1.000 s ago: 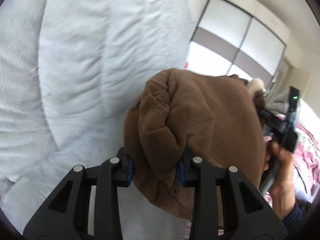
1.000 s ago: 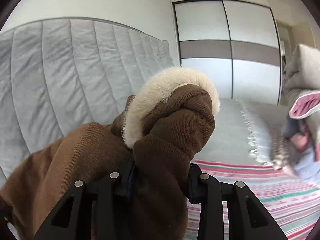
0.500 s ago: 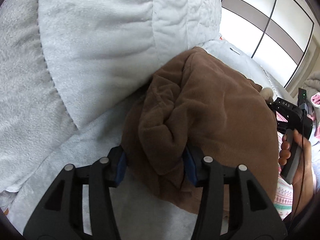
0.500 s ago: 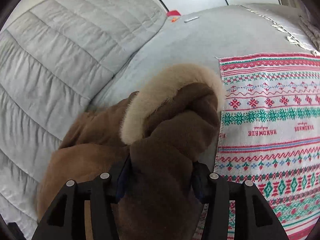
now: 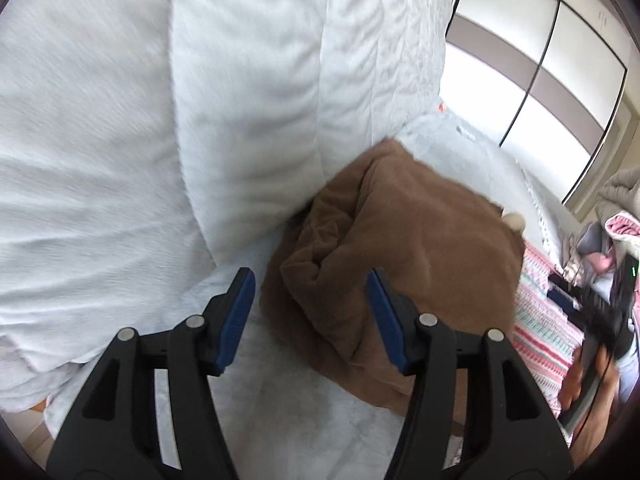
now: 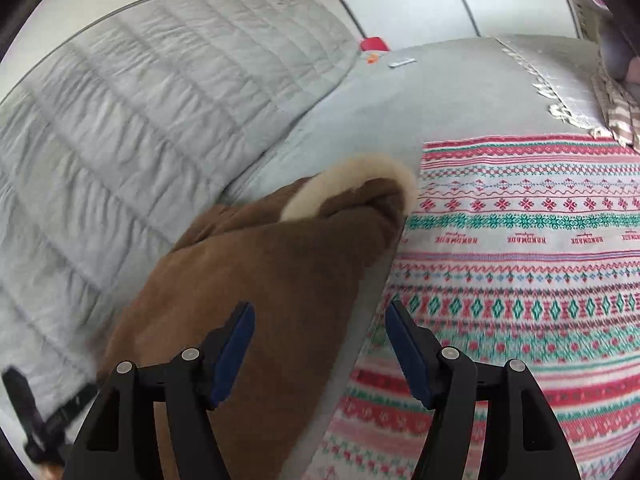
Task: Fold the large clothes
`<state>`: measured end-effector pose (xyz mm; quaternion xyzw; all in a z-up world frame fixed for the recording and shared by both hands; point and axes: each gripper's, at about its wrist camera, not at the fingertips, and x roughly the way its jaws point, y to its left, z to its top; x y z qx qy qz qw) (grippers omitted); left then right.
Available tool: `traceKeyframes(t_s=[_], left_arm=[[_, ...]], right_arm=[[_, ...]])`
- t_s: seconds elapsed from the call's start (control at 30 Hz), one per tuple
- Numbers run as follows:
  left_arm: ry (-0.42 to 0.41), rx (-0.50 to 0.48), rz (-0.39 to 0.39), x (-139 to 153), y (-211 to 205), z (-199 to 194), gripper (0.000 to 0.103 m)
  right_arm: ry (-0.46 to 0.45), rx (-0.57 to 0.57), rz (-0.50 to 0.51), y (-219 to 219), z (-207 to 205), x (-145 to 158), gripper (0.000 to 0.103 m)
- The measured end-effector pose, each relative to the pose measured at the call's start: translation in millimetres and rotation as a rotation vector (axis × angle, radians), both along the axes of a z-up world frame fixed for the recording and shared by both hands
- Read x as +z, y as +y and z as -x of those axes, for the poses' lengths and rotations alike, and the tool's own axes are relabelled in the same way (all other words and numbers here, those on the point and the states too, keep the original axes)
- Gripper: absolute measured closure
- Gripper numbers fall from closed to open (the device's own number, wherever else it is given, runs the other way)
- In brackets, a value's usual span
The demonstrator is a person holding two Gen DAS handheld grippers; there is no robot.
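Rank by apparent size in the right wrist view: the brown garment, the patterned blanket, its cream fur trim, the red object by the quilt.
1. patterned blanket and brown garment: too close to rank
2. cream fur trim
3. red object, though farthest away

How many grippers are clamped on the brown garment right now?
0. The left gripper is open over the brown garment's near fold; the right gripper is open above its edge.

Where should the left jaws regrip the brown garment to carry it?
Probably the thick folded corner of the brown garment, nearest the open left gripper. Come straight ahead, low over the grey cover; that corner bulges raised and layered, while the far edges lie flat.
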<state>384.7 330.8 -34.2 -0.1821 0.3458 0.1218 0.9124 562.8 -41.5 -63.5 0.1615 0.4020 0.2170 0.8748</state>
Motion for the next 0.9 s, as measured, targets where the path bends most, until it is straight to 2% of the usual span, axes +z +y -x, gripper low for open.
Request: traceKeyframes(t_s=[0.1, 0.2, 0.3, 0.43, 0.5, 0.57, 0.73, 0.8, 0.87, 0.9], left_arm=[[-0.010, -0.018, -0.015, 10.7, -12.8, 10.0, 0.044], [0.000, -0.021, -0.062, 20.1, -34.9, 23.3, 0.043], [0.029, -0.017, -0.093, 25.3, -59.6, 43.6, 0.032], [0.072, -0.066, -0.125, 29.7, -98.8, 76.0, 0.027], [0.080, -0.061, -0.180, 32.3, -119.1, 102.3, 0.024], [0.073, -0.043, -0.215, 34.1, -132.4, 130.3, 0.019], [0.047, -0.023, -0.207, 35.0, -165.8, 198.5, 0.018], [0.024, -0.038, -0.203, 34.5, -179.9, 218.1, 0.014], [0.006, -0.059, -0.222, 38.2, -195.7, 237.6, 0.007], [-0.006, -0.076, -0.239, 41.6, -203.6, 245.7, 0.007]], right_arm=[[-0.027, 0.065, 0.038, 7.4, 40.3, 9.2, 0.034], [-0.036, 0.134, 0.058, 12.5, 85.2, 14.9, 0.034], [-0.064, 0.195, 0.078, 8.3, 135.1, 23.7, 0.034], [-0.119, 0.218, 0.113, -8.1, 188.7, 45.5, 0.028], [-0.143, 0.210, 0.120, -22.9, 217.3, 57.8, 0.021], [-0.159, 0.220, 0.130, -33.8, 243.3, 66.9, 0.019], [-0.213, 0.256, 0.160, -54.1, 311.8, 85.8, 0.014], [-0.232, 0.265, 0.155, -59.2, 337.5, 90.5, 0.012], [-0.239, 0.278, 0.145, -61.5, 357.9, 91.8, 0.011], [-0.251, 0.283, 0.140, -63.9, 370.6, 90.8, 0.011]])
